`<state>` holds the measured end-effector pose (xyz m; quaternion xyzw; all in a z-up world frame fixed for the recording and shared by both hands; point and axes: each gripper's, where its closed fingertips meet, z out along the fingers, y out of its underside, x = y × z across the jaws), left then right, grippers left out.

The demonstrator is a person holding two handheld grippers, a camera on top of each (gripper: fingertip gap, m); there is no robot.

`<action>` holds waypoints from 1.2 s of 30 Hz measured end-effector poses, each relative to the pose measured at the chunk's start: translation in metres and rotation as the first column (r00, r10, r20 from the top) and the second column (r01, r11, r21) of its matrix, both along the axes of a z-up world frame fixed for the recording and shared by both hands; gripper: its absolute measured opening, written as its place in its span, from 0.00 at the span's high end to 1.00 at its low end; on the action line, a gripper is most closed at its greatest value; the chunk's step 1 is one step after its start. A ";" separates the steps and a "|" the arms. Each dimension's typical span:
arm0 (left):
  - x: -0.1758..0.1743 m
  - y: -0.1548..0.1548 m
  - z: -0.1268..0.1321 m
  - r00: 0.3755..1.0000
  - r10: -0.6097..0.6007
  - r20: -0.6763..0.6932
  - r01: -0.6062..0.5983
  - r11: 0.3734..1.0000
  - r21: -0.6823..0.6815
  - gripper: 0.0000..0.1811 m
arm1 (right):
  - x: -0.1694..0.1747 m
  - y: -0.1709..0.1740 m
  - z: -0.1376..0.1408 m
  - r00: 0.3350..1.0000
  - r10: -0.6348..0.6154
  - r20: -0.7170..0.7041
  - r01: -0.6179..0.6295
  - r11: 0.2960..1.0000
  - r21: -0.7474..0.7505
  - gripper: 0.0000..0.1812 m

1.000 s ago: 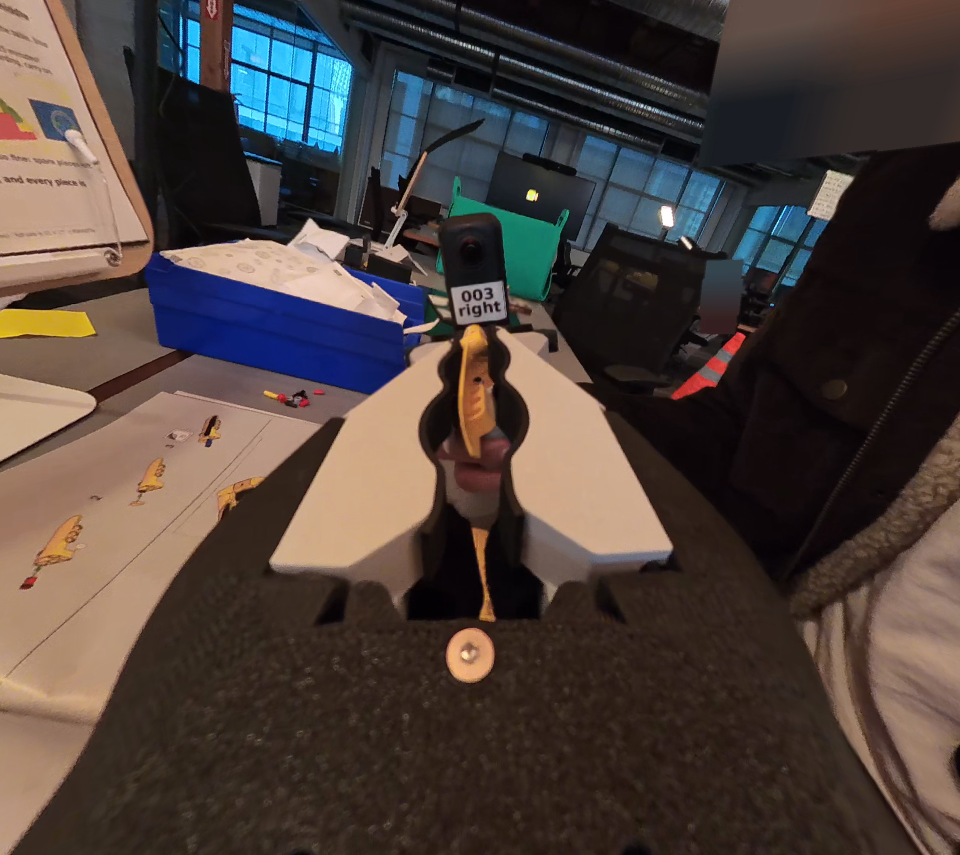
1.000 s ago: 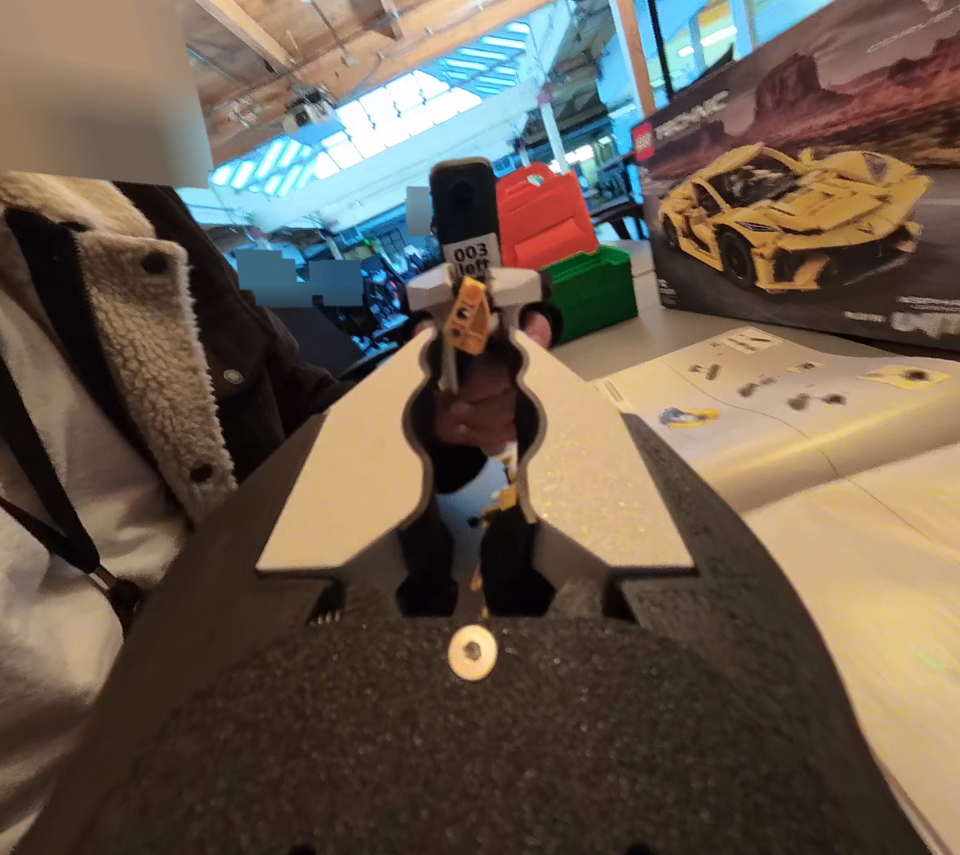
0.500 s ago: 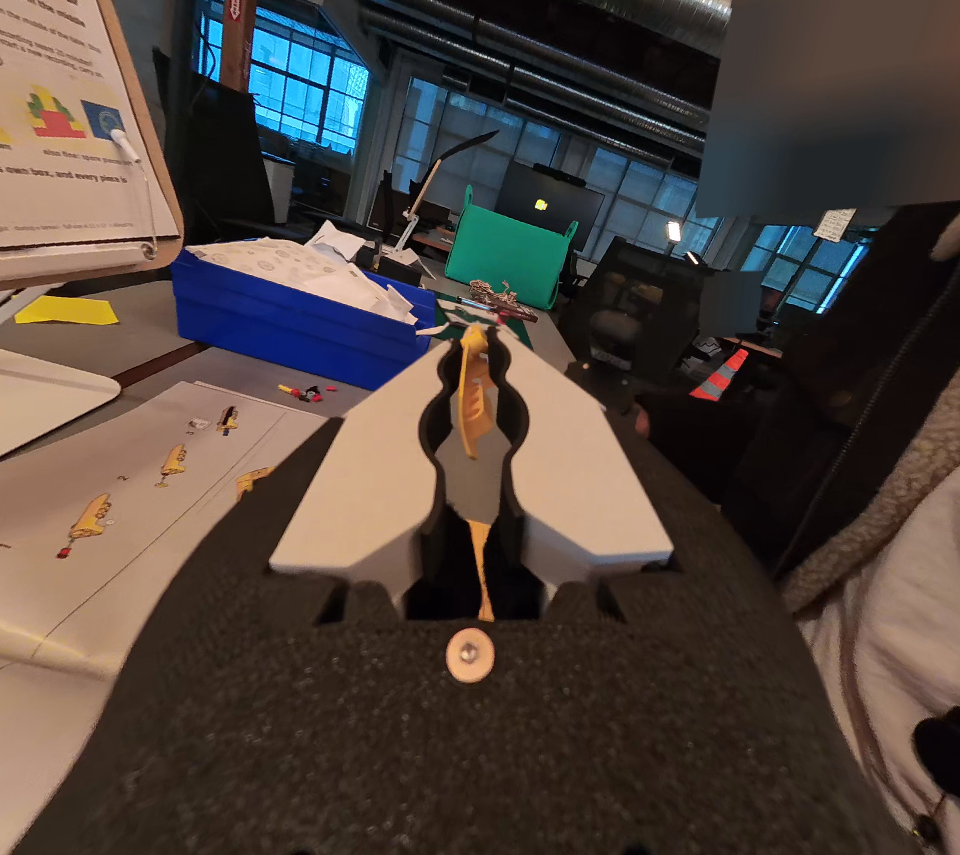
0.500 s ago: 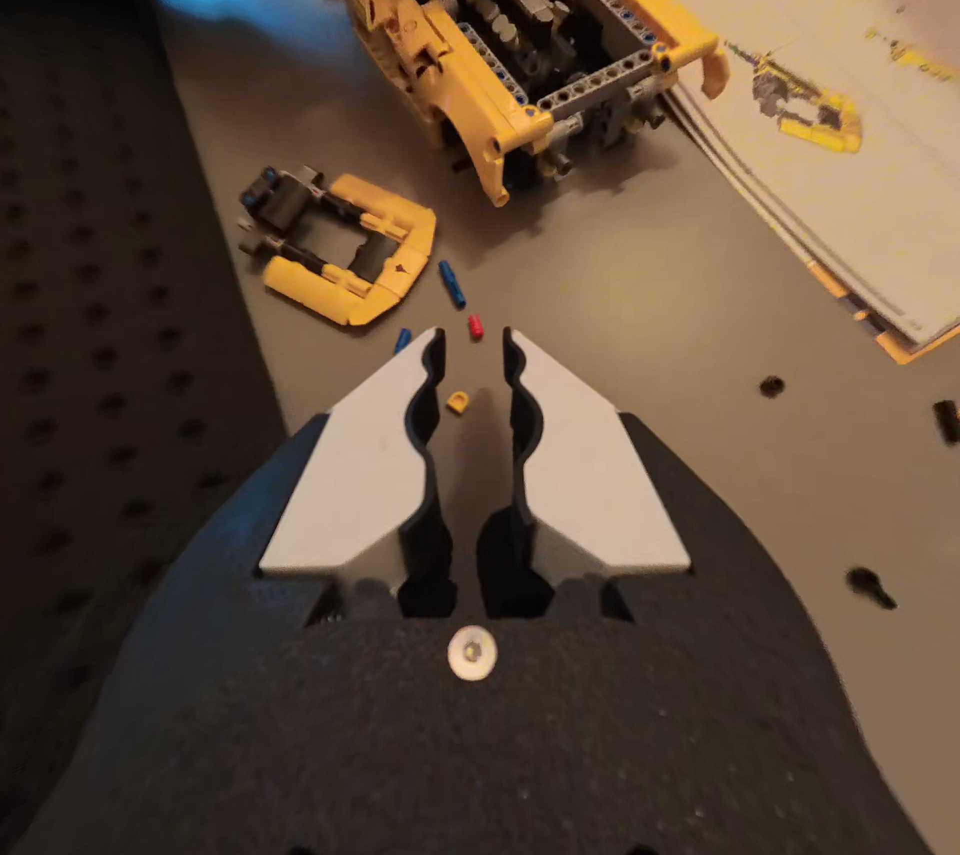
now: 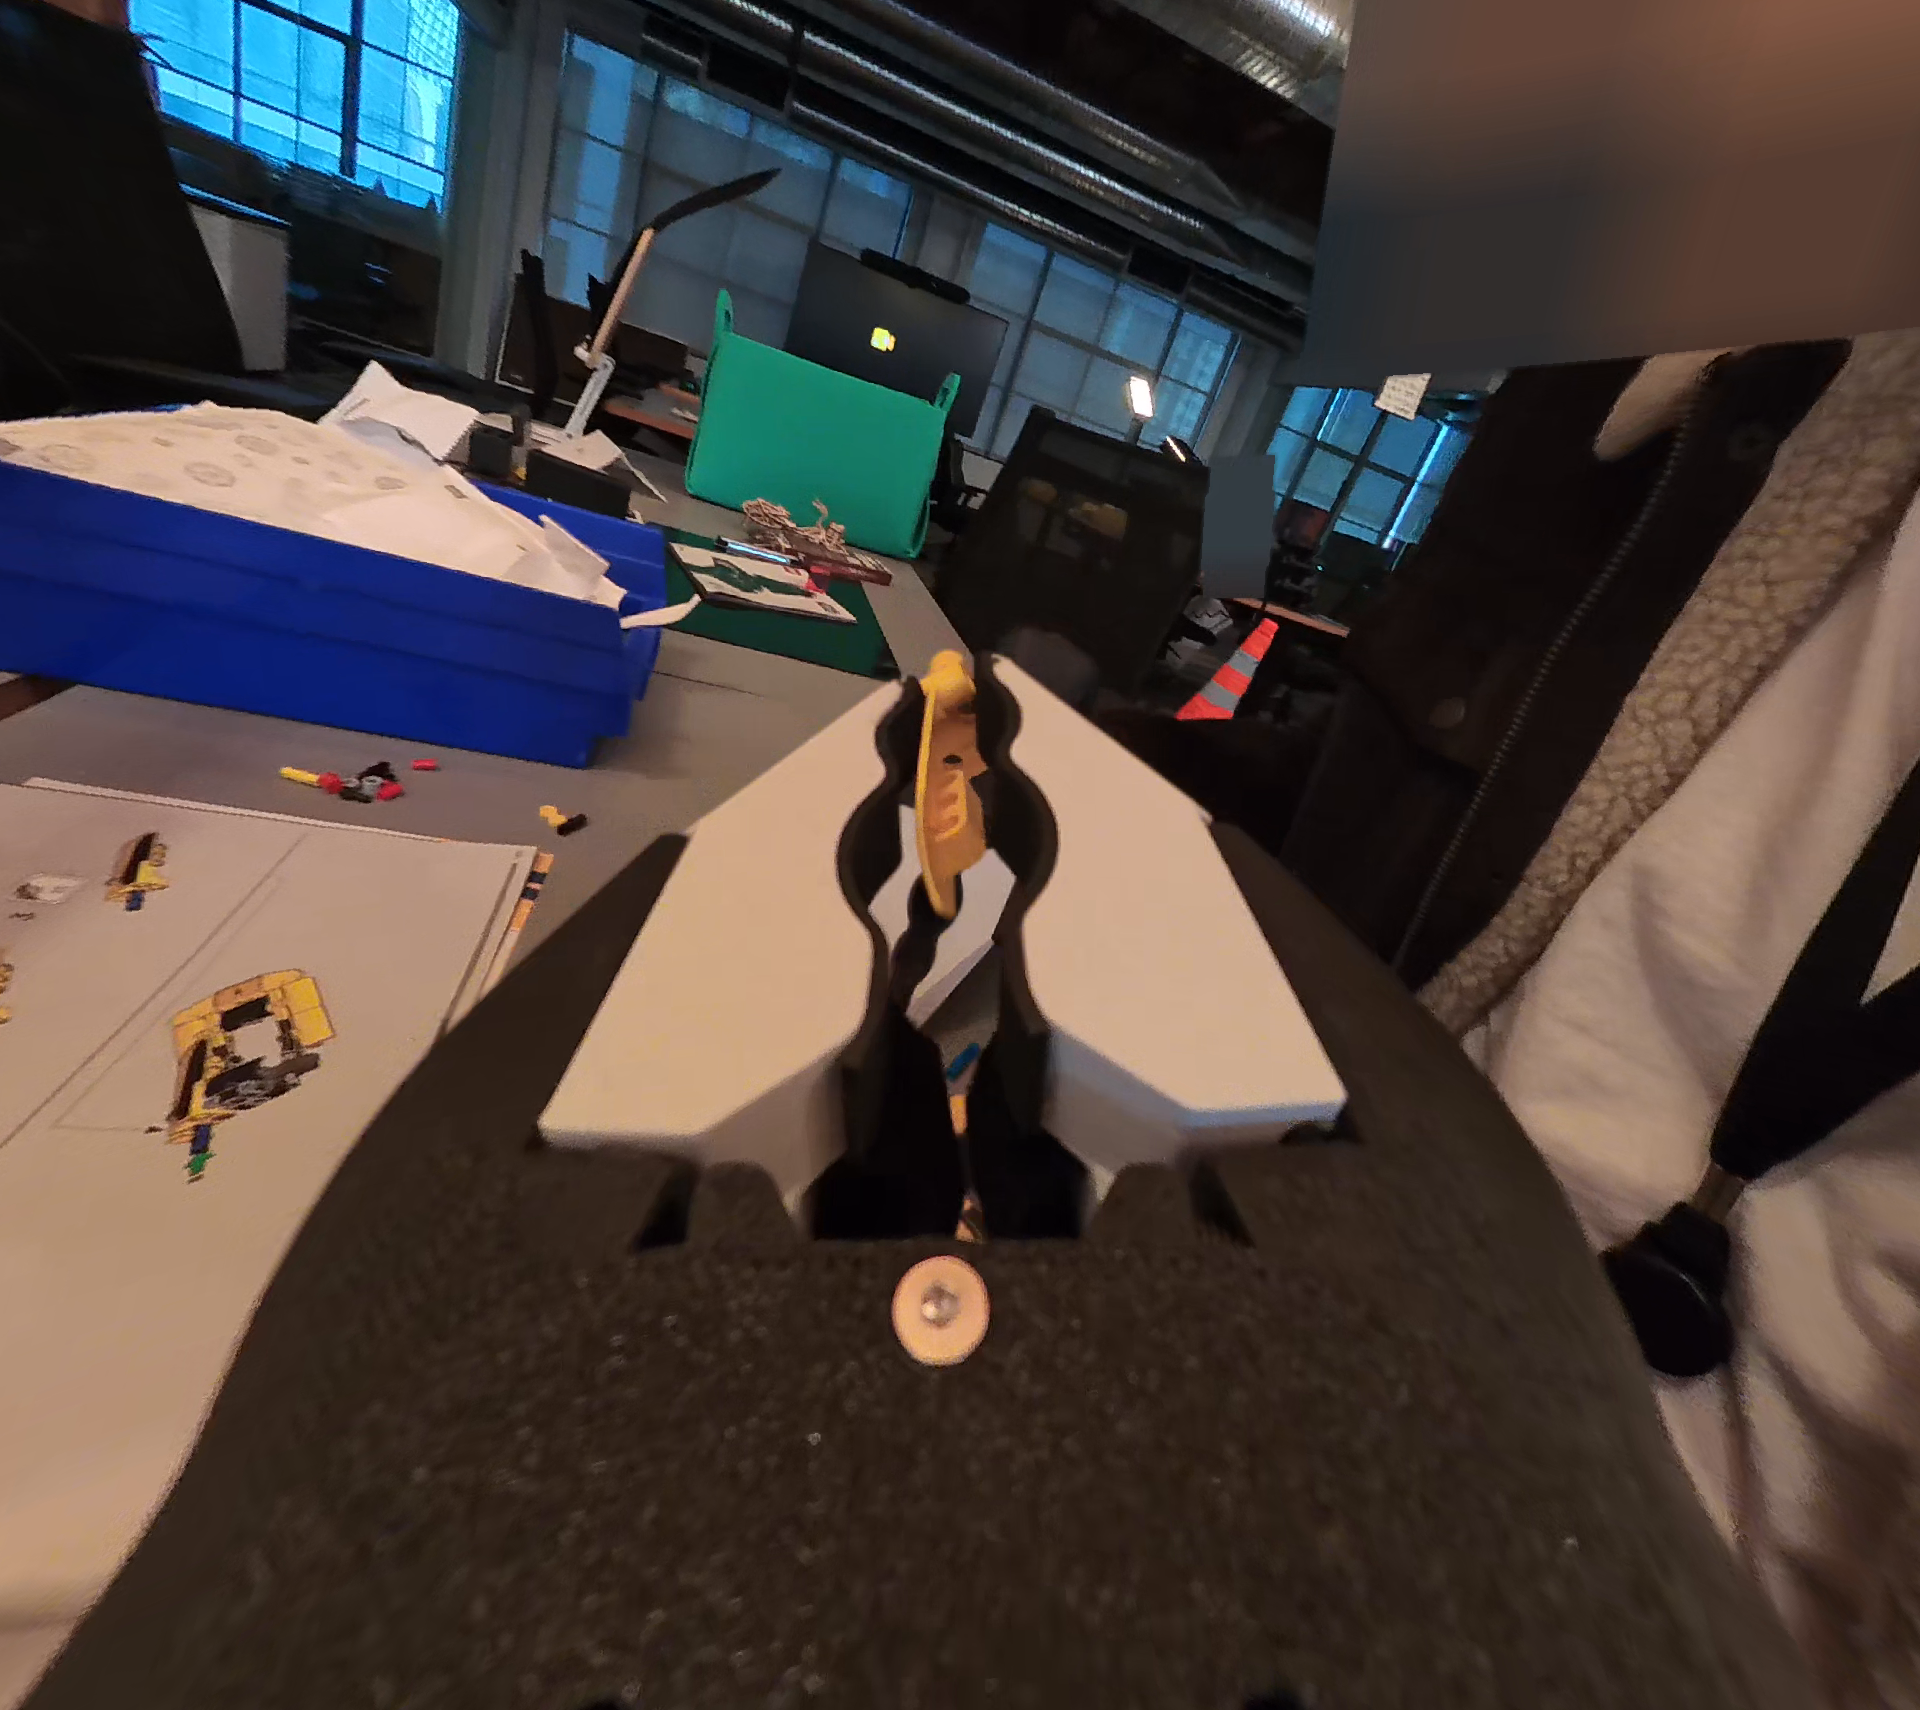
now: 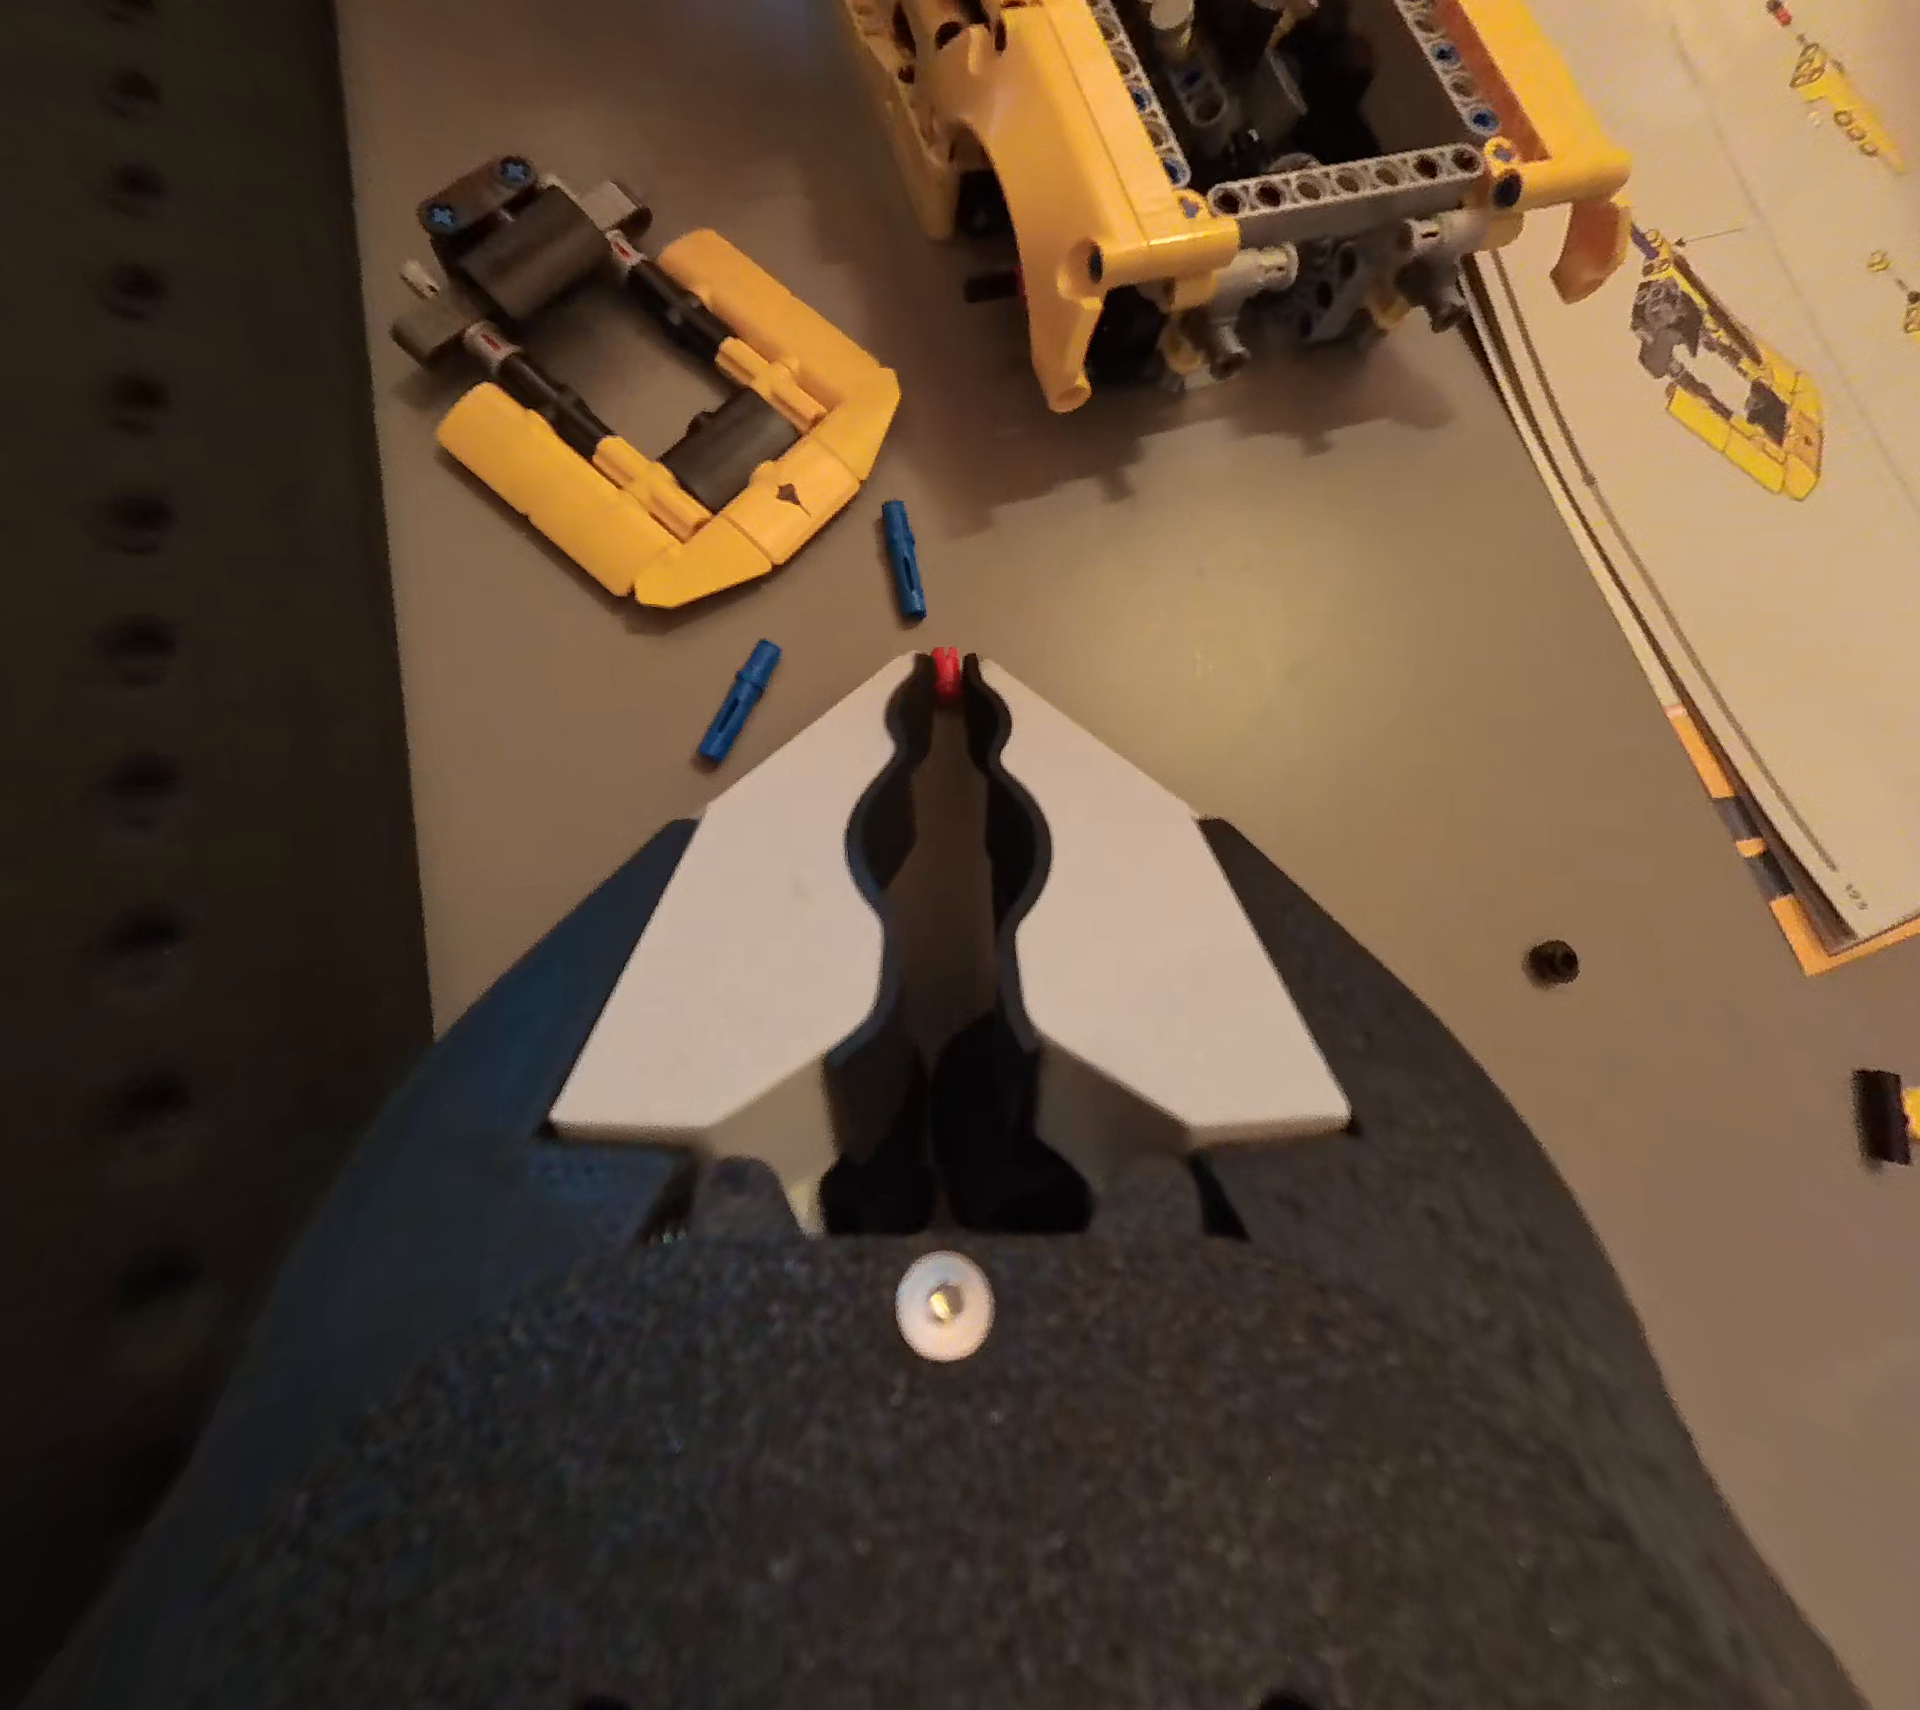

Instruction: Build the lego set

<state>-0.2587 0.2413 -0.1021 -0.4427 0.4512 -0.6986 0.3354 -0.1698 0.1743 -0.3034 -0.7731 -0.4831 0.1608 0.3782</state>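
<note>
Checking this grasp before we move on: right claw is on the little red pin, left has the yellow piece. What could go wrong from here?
1. The right claw pinches the red pin only at its very tips, so it may pop out when lifted.
2. Two blue pins lie close by; a sideways sweep could knock them.
3. The yellow piece sits tilted in the left claw and could twist when the pin is pressed in.
</note>
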 end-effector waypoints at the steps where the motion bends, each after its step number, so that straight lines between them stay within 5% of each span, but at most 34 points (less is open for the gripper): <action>1: 0.002 -0.002 -0.002 1.000 -0.006 -0.009 0.006 1.000 0.004 0.95 | 0.000 0.001 0.000 1.000 -0.007 0.002 0.007 1.000 -0.003 0.97; 4: 0.007 -0.007 -0.009 0.999 -0.019 -0.046 0.020 1.000 0.013 0.95 | 0.000 0.006 0.014 0.999 -0.053 -0.002 0.053 0.997 -0.063 0.97; 9: 0.013 -0.020 -0.017 0.996 -0.045 -0.079 0.051 0.996 0.069 0.95 | -0.036 0.030 0.135 0.971 -0.035 -0.235 0.072 0.986 0.148 0.98; 13: 0.015 -0.028 -0.018 0.995 -0.064 -0.081 0.071 0.994 0.088 0.95 | -0.057 0.035 0.171 0.984 0.001 -0.177 0.034 0.981 0.193 0.98; 23: 0.017 -0.029 -0.017 0.995 -0.075 -0.071 0.079 0.996 0.045 0.95 | -0.072 0.042 0.177 0.999 0.033 -0.037 -0.019 0.948 0.319 0.98; 31: 0.021 -0.026 -0.023 0.987 -0.116 -0.108 0.109 0.992 -0.068 0.95 | -0.067 0.047 0.172 0.971 -0.045 0.234 -0.074 0.878 0.474 0.98; 36: 0.023 -0.026 -0.021 0.985 -0.149 -0.091 0.132 0.978 -0.162 0.95 | -0.066 0.047 0.174 0.966 -0.062 0.251 -0.077 0.857 0.510 0.98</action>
